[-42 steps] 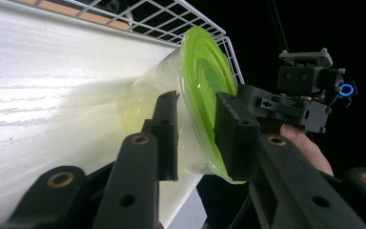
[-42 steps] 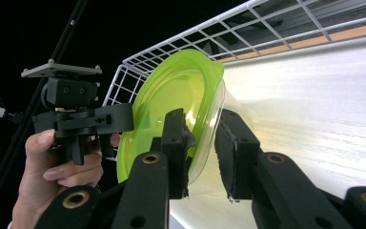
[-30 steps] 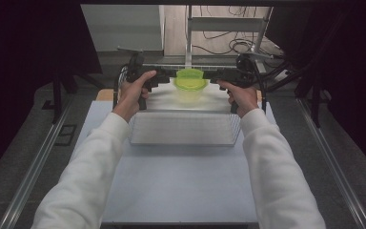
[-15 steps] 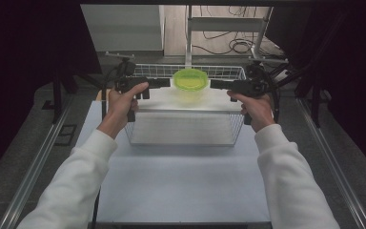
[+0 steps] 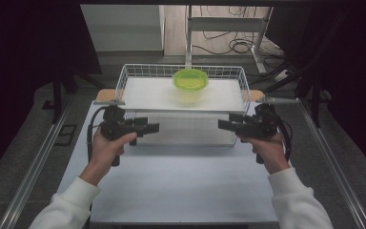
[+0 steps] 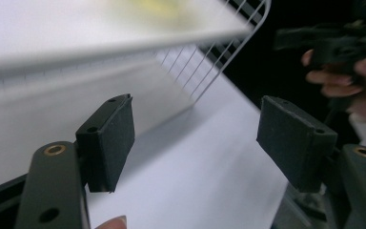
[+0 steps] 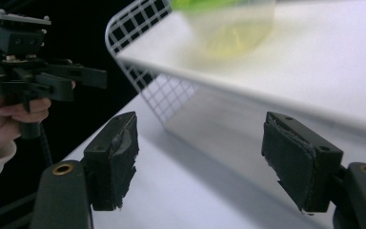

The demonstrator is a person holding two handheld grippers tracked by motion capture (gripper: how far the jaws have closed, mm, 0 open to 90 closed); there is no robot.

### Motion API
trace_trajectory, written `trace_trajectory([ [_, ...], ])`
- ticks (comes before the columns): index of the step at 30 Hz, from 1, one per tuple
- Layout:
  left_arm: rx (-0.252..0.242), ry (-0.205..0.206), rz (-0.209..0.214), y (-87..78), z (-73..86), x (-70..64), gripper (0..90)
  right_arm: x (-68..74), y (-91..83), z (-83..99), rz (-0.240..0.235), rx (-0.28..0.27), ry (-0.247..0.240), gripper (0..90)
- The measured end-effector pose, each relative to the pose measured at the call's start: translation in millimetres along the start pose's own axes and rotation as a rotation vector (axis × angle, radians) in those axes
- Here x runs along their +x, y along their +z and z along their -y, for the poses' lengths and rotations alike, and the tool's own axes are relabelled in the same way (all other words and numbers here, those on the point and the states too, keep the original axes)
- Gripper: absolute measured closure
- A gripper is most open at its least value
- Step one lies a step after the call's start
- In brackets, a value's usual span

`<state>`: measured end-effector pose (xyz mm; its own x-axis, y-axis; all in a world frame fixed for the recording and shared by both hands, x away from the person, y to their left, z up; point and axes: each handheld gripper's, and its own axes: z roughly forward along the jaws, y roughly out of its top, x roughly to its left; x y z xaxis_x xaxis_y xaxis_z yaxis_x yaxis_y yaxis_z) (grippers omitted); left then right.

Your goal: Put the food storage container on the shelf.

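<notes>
White tabletop (image 5: 181, 186) fills the near part of the high view, with dark floor and loose cables beyond it. A white wire basket (image 5: 128, 76) stands at the far end of the table, a flat white board (image 5: 147, 95) lying across it, and a green-lidded clear plastic container (image 5: 190, 85) sits on that board near its middle. The left gripper (image 5: 153, 127) and right gripper (image 5: 223, 125) are held just in front of the basket, pointing inward at each other, well apart and touching nothing. Each one's own view shows its jaws spread wide with only tabletop and basket wire between them. The container looks blurred there, so its contents cannot be told.
</notes>
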<state>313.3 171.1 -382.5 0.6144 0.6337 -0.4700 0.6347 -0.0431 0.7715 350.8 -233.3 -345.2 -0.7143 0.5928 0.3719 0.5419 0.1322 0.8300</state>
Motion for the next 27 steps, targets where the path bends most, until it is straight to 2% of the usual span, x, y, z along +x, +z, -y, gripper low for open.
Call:
trace_trajectory([
  [6,0.066,-0.004,-0.034,3.4,57.9,7.4,27.8,-3.0,-10.4,51.2,0.012,0.029,-0.016,28.2],
  [10,0.094,0.005,-0.070,-1.5,84.3,10.8,27.0,-11.0,-18.6,82.9,0.052,0.063,-0.034,28.2],
  [15,0.085,-0.002,-0.122,-8.9,110.4,18.1,27.0,-23.6,-23.1,119.4,0.073,0.104,-0.003,28.0],
  [18,0.099,-0.012,-0.142,-11.3,118.9,23.0,26.6,-30.0,-21.8,137.2,0.088,0.140,0.023,27.2],
  [21,0.093,0.000,-0.164,-13.9,120.6,22.4,26.6,-31.7,-19.2,143.1,0.108,0.173,0.010,26.3],
  [27,0.109,0.021,-0.178,-12.5,123.5,22.2,26.4,-28.9,-20.3,142.3,0.121,0.148,-0.004,26.0],
])
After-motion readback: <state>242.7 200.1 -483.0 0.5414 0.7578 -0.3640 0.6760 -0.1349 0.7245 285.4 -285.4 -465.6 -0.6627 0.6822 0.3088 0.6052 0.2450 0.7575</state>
